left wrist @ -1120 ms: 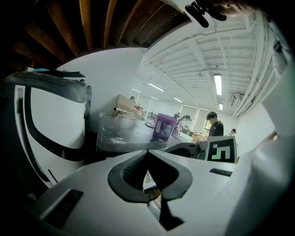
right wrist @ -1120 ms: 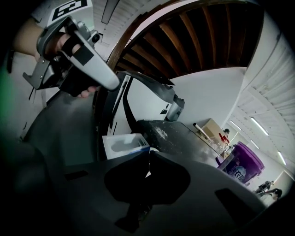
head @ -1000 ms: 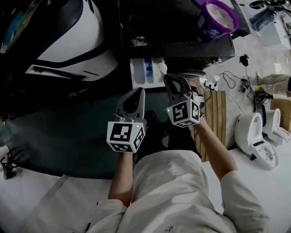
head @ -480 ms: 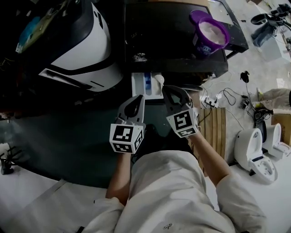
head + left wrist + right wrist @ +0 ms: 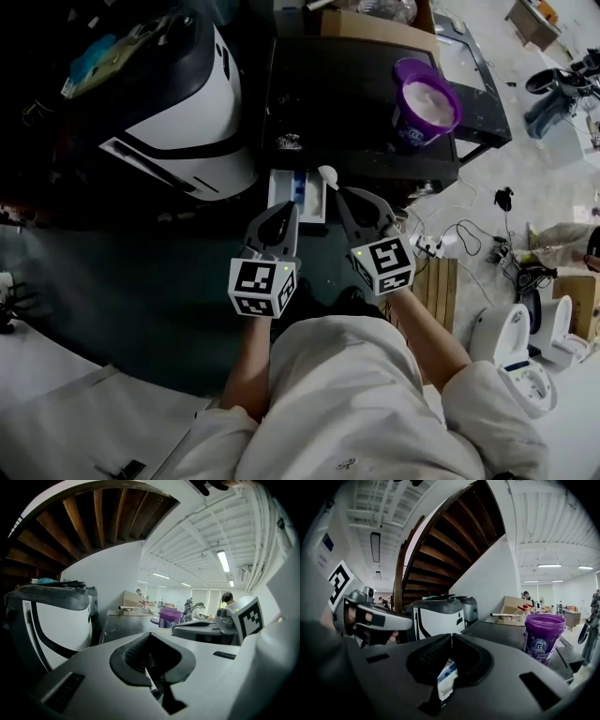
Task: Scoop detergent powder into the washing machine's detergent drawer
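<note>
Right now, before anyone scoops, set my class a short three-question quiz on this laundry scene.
1. True or false: the purple tub stands open, with pale powder showing inside.
2. The detergent drawer is: A) pushed shut, B) pulled out, C) lying on the floor.
3. Fill in: the left claw and the right claw each have jaws that are ____.
Key: 1 true; 2 B; 3 shut.
</note>
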{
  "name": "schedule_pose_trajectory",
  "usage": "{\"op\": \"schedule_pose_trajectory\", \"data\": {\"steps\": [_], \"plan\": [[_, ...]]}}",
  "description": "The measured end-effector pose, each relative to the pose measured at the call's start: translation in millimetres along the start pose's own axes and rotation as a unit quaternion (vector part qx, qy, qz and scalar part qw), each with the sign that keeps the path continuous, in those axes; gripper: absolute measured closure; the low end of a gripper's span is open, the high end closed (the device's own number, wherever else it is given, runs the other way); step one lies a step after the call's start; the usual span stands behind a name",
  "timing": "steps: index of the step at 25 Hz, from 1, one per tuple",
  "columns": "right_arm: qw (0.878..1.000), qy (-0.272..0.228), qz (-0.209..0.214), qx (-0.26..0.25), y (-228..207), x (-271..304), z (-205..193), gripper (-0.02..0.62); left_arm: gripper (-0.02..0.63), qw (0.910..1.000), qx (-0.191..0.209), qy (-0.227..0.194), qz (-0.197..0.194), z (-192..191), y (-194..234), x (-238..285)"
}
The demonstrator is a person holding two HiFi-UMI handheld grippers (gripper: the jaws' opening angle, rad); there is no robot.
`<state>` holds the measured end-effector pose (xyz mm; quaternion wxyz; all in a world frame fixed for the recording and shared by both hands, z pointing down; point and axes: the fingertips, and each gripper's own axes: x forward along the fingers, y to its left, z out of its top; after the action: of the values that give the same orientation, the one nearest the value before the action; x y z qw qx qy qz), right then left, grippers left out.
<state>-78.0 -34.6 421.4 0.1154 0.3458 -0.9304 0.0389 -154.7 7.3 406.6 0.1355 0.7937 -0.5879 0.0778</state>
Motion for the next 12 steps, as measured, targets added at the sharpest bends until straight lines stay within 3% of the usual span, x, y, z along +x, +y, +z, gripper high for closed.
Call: {"op": "schedule_pose_trajectory", "data": {"steps": [4, 12], "plan": [[0.999, -0.022, 0.014, 0.038, -8, -17, 16, 0.581, 0.594, 0.9999, 0.000, -0.014, 0.008, 11, -14, 3], [0.996, -0.057, 0.037, 0.066, -20, -44, 43, 0.581, 0.594, 0.9994, 0.005, -0.028, 0.020, 27, -43, 5]]}}
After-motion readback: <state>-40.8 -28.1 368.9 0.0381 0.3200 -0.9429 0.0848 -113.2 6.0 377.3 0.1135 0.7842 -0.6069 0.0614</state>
